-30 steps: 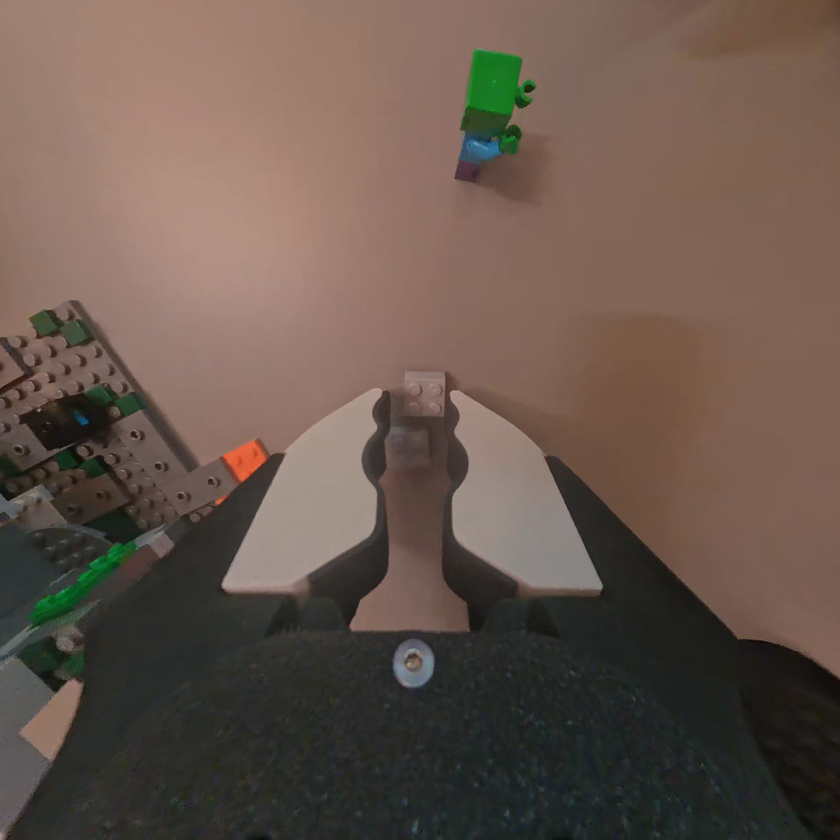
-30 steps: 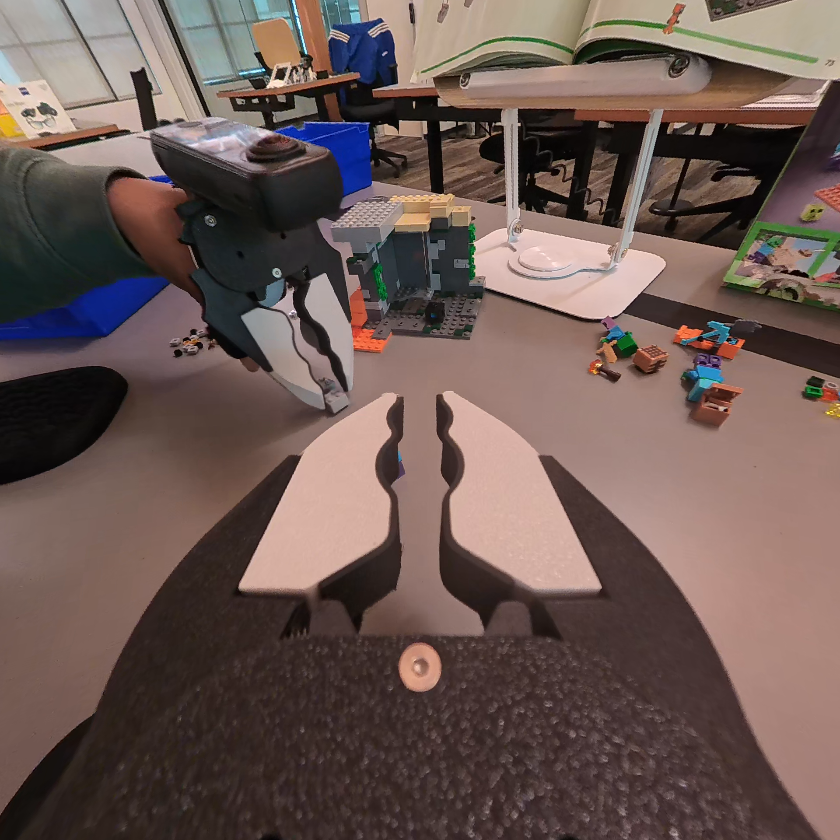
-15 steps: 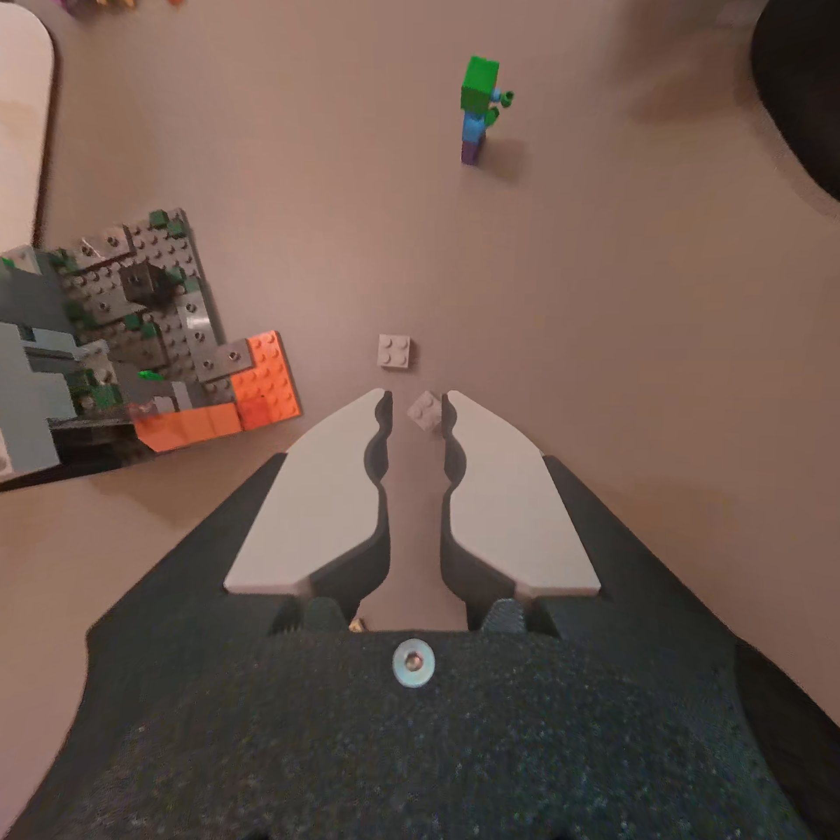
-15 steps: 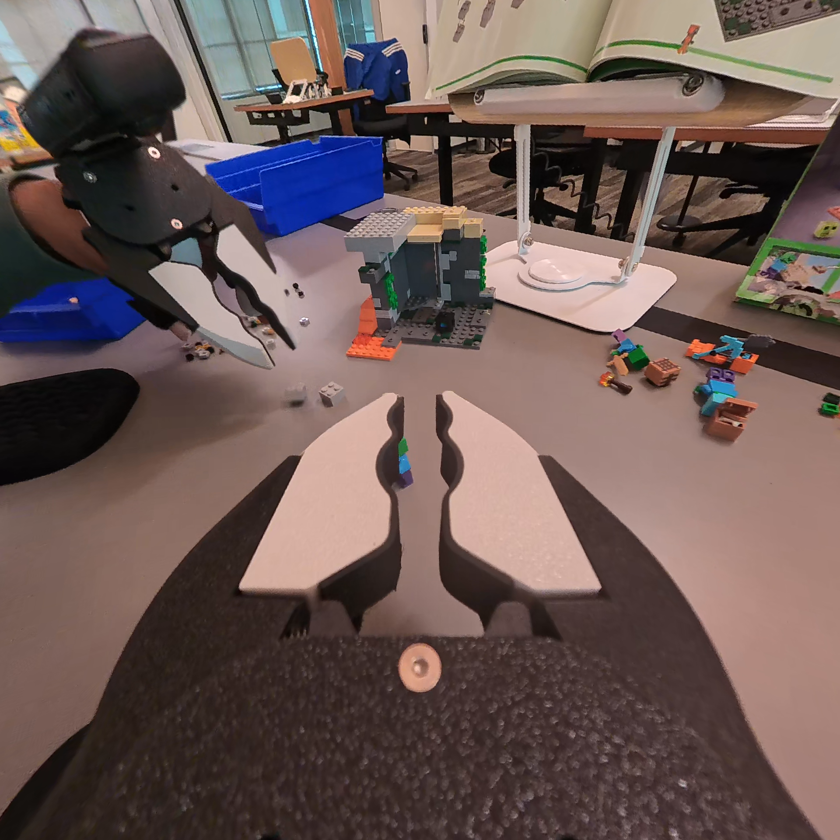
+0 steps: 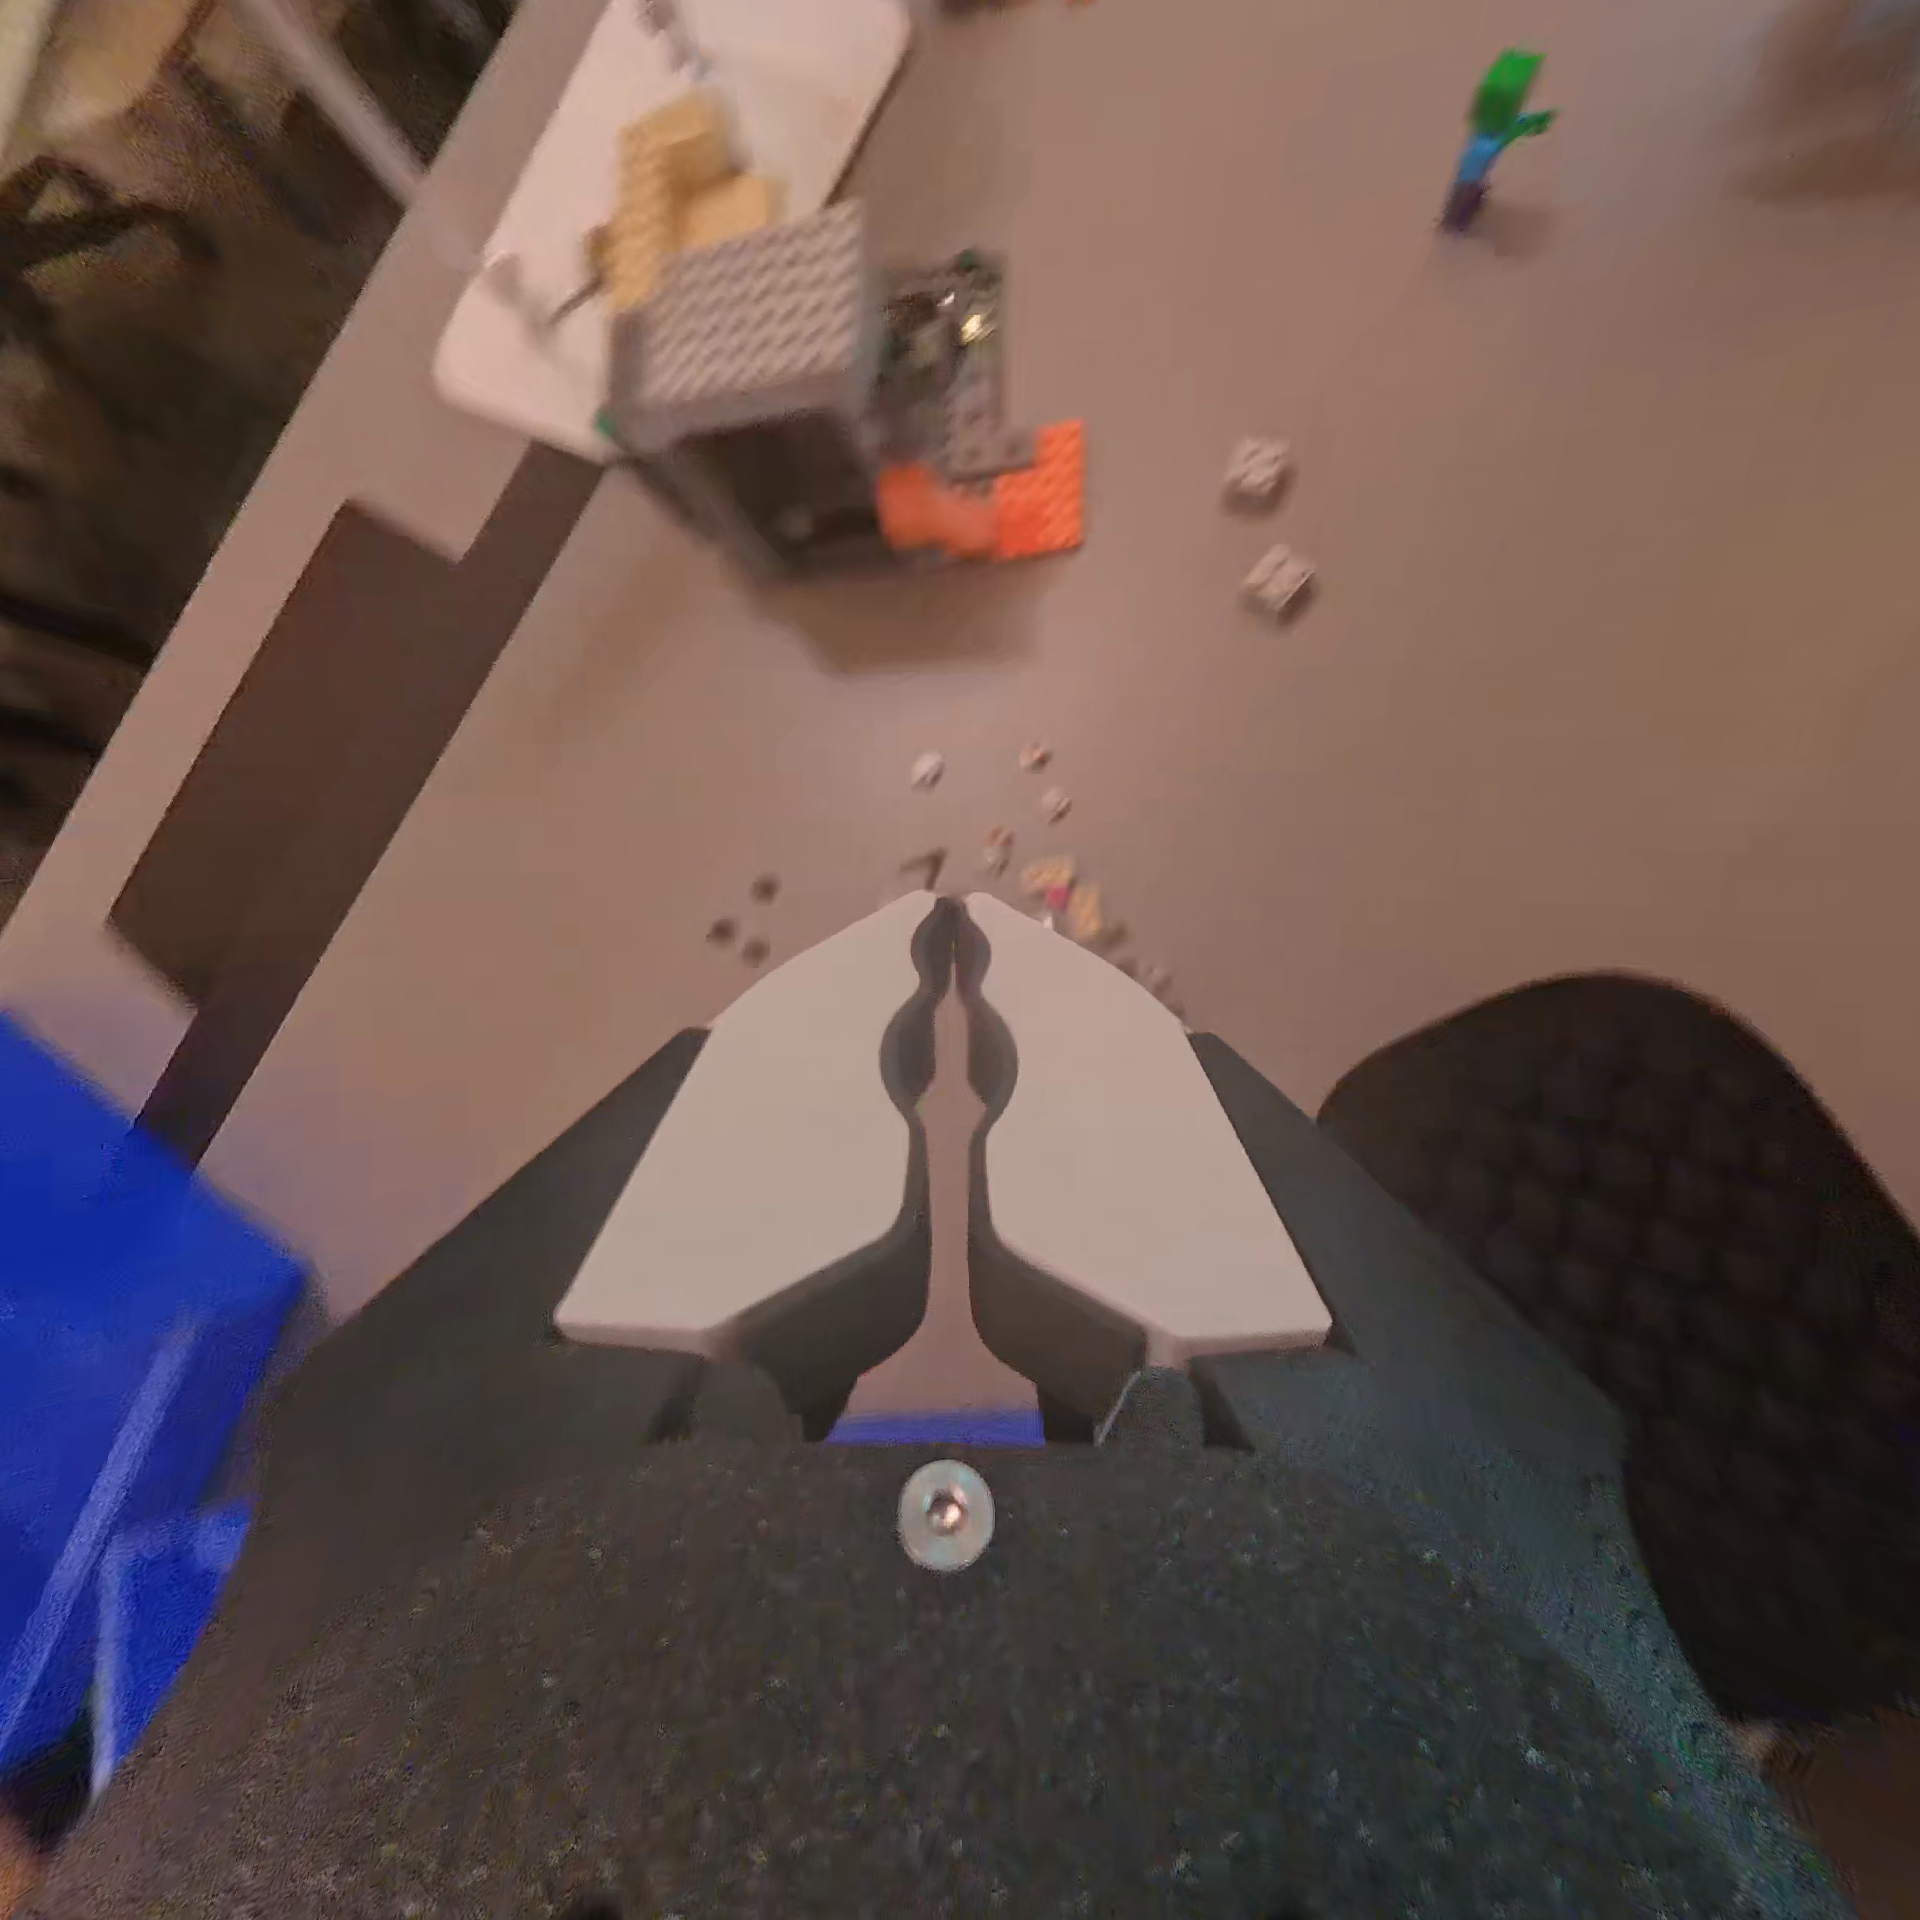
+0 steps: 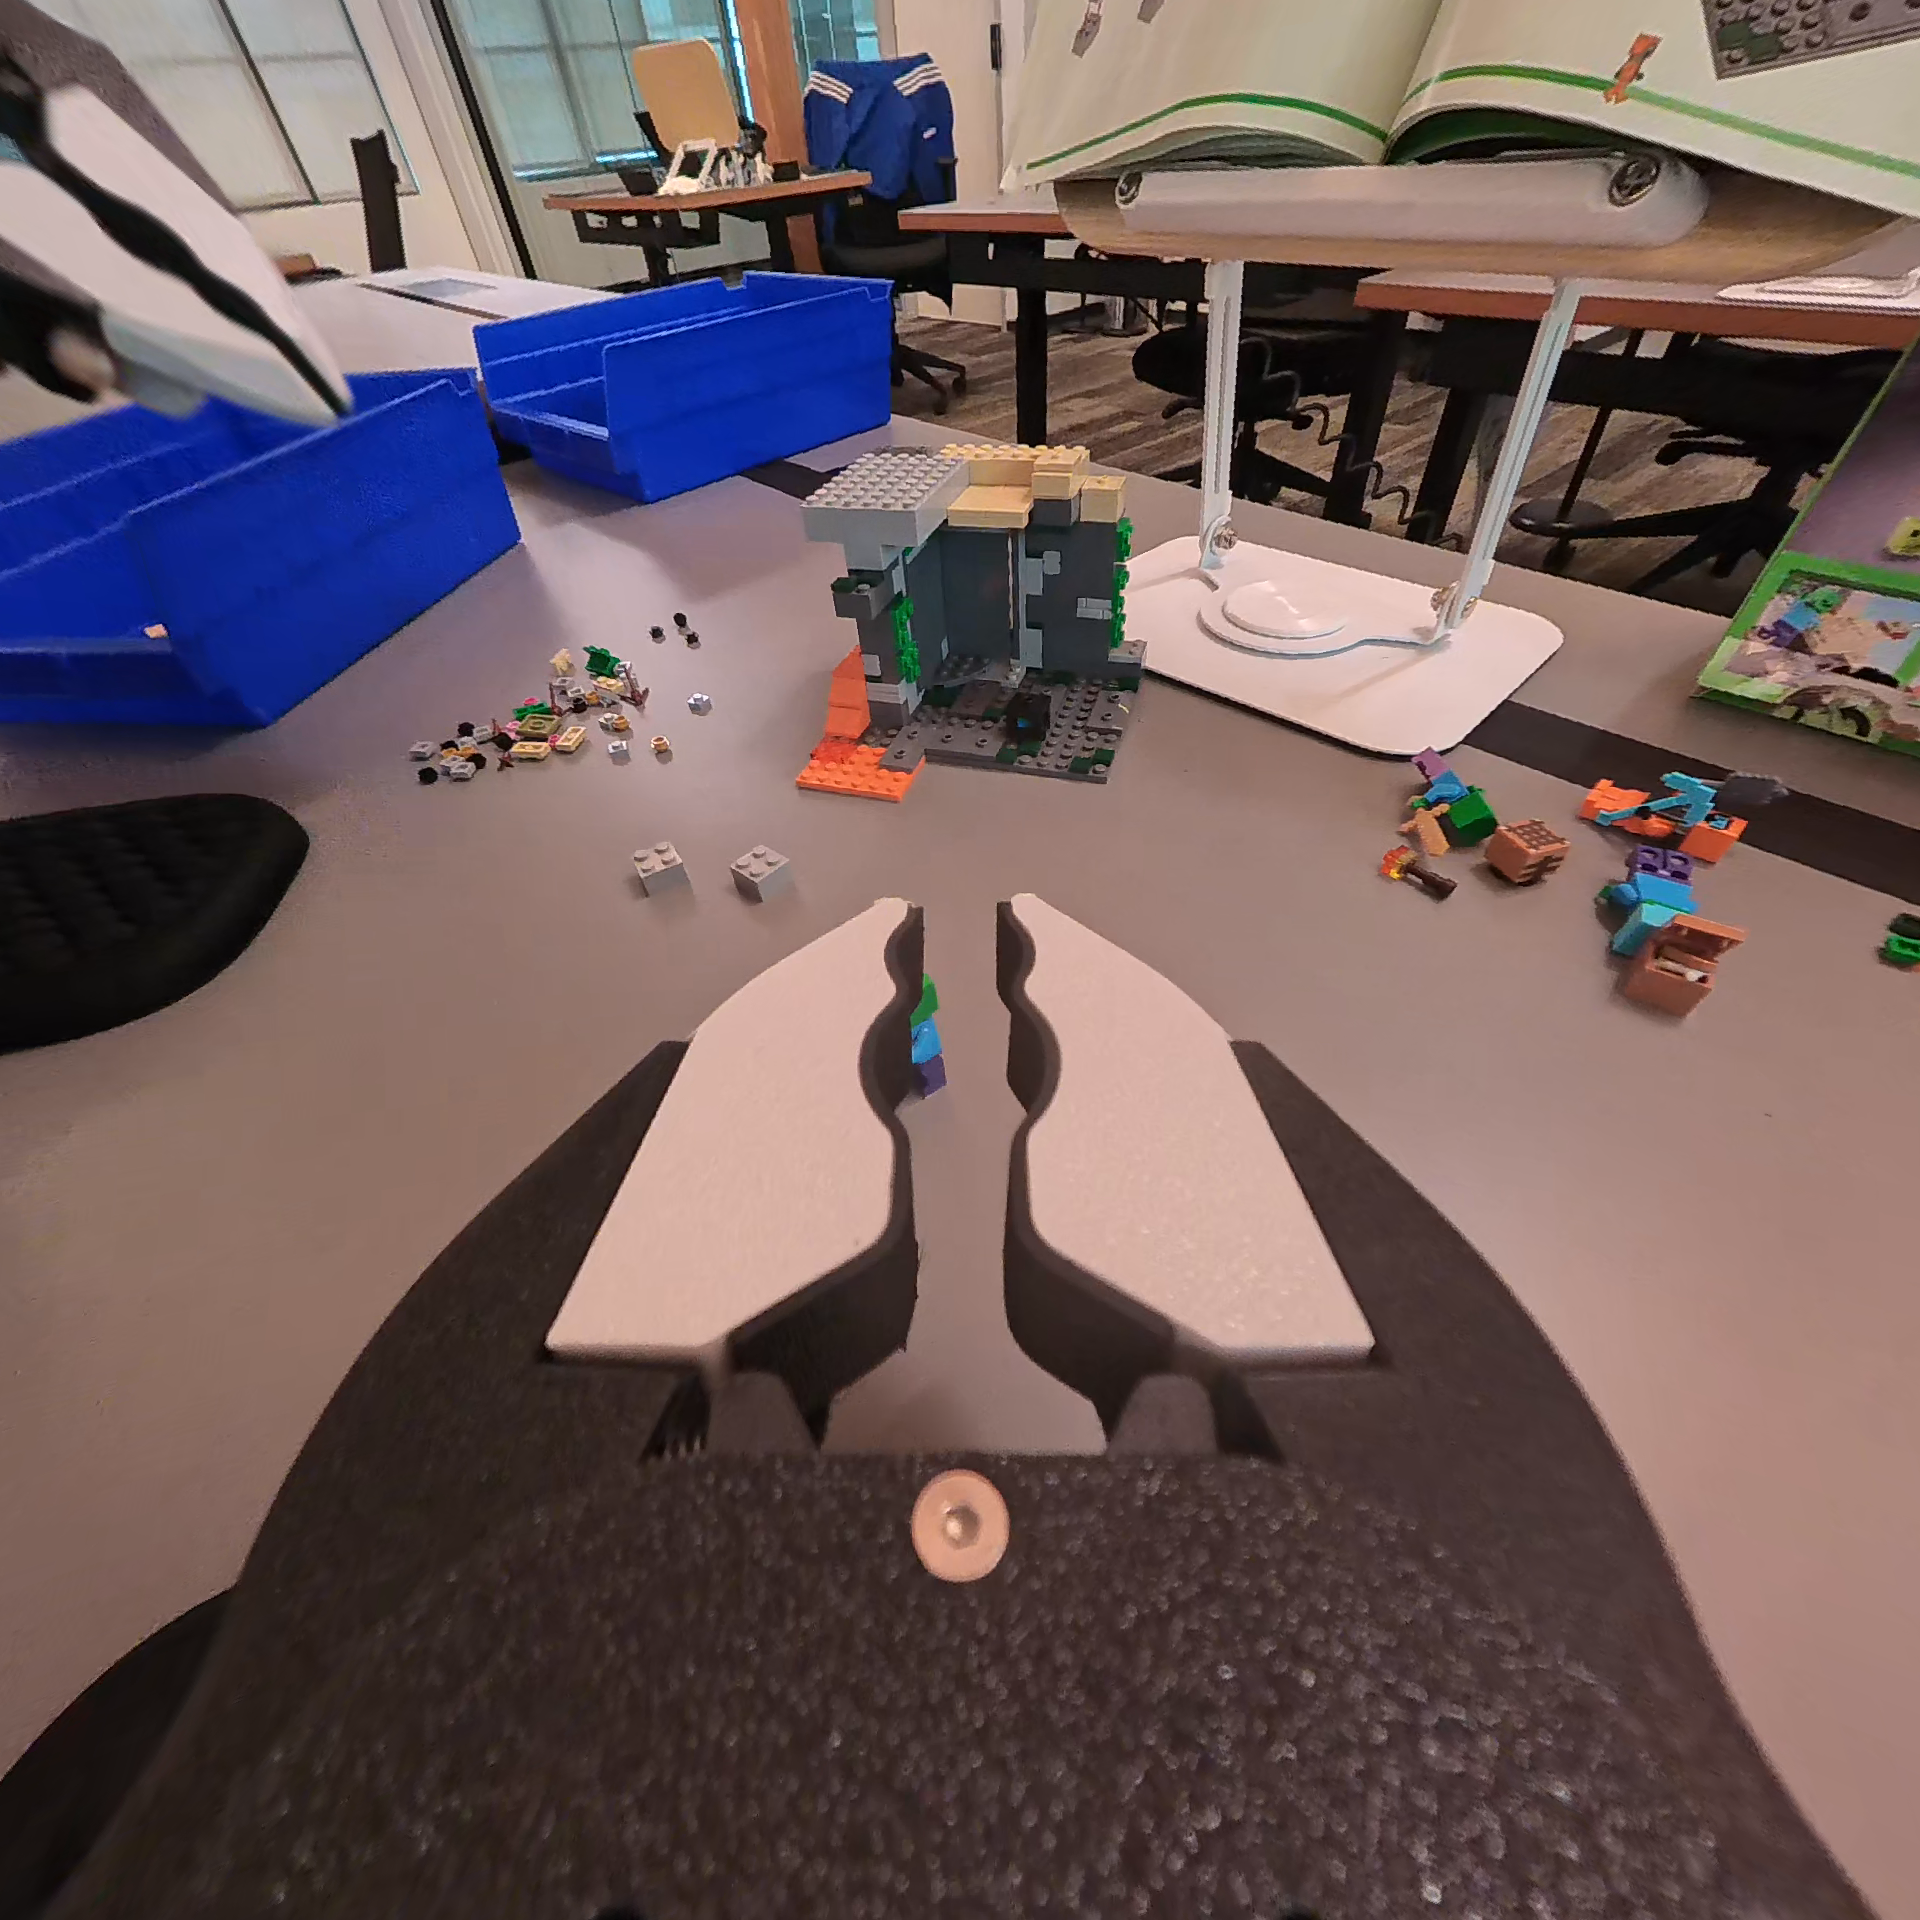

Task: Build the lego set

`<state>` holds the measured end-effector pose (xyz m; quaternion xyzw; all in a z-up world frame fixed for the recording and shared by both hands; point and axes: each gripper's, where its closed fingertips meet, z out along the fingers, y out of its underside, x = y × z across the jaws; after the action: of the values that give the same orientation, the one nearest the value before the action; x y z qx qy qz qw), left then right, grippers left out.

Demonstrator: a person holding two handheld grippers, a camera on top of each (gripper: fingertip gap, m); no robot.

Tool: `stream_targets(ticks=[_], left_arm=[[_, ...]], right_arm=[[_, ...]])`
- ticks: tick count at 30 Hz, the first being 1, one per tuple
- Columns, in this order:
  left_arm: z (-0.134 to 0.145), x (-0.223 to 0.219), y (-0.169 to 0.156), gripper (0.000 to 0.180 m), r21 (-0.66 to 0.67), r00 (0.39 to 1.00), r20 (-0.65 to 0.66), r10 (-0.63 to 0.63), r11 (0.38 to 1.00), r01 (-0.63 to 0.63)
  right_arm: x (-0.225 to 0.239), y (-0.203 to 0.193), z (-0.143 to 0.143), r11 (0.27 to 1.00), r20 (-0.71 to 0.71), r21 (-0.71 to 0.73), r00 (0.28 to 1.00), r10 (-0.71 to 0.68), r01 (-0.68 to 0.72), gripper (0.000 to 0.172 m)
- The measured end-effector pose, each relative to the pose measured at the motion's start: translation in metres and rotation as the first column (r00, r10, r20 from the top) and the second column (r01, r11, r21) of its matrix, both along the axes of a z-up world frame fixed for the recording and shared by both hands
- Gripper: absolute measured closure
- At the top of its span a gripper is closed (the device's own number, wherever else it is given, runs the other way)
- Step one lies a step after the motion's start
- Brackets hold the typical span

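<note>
**Two hand-held grippers over a table strewn with toy bricks**

On the grey table [image 6: 312,1195] stands a small brick-built cave [image 6: 982,613] with a grey and tan roof and an orange base plate. Over at the left, the left hand-held gripper [image 5: 948,909] is raised in the air above a scatter of tiny loose pieces [image 6: 540,717], its two white fingers closed tip to tip with nothing between them. Beside it are blue bins [image 6: 686,364] and a black mesh pad [image 6: 114,904]. Low over the table, the right hand-held gripper [image 6: 958,914] has its fingers slightly apart and gripping nothing. A little green-headed toy figure [image 6: 925,1029] stands on the table seen between them, just beside the left finger; whether it touches I cannot tell. Two grey bricks [image 6: 712,868] lie near, ahead and to the left. Further right are colourful loose toy parts [image 6: 1662,904] and a white book stand [image 6: 1340,644].
</note>
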<state>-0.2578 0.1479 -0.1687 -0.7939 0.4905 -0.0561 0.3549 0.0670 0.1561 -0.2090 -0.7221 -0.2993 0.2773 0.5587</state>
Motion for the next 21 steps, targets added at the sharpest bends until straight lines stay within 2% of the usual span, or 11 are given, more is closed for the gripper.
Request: stream_targets(ticks=[4,8,11,15,18,21], left_arm=[[0.022,-0.095,0.0,0.18,0.023,0.976,-0.052,0.213,0.977,-0.213],[0.007,-0.173,-0.001,0.18,-0.043,0.928,-0.1,0.359,0.93,-0.365],[-0.03,-0.213,-0.005,0.18,-0.118,0.91,-0.189,0.369,0.911,-0.394],[-0.083,-0.245,-0.019,0.168,-0.277,0.885,-0.317,0.342,0.859,-0.431],[-0.102,-0.254,-0.024,0.159,-0.335,0.879,-0.354,0.32,0.834,-0.438],[-0.11,-0.259,-0.03,0.16,-0.372,0.876,-0.382,0.295,0.818,-0.438]], right_arm=[[-0.002,-0.001,-0.001,1.0,0.007,0.001,1.0,0.006,-0.006,0.159],[-0.003,-0.001,-0.003,1.0,0.014,0.009,1.0,0.006,-0.006,0.159],[-0.002,0.0,-0.003,1.0,0.007,0.003,1.0,0.0,0.0,0.159],[-0.002,0.001,-0.004,1.0,0.009,-0.002,1.0,-0.008,0.008,0.159],[-0.003,0.001,-0.007,1.0,0.025,-0.002,1.0,-0.014,0.014,0.159],[-0.003,0.001,-0.008,1.0,0.034,-0.002,0.999,-0.02,0.021,0.159]])
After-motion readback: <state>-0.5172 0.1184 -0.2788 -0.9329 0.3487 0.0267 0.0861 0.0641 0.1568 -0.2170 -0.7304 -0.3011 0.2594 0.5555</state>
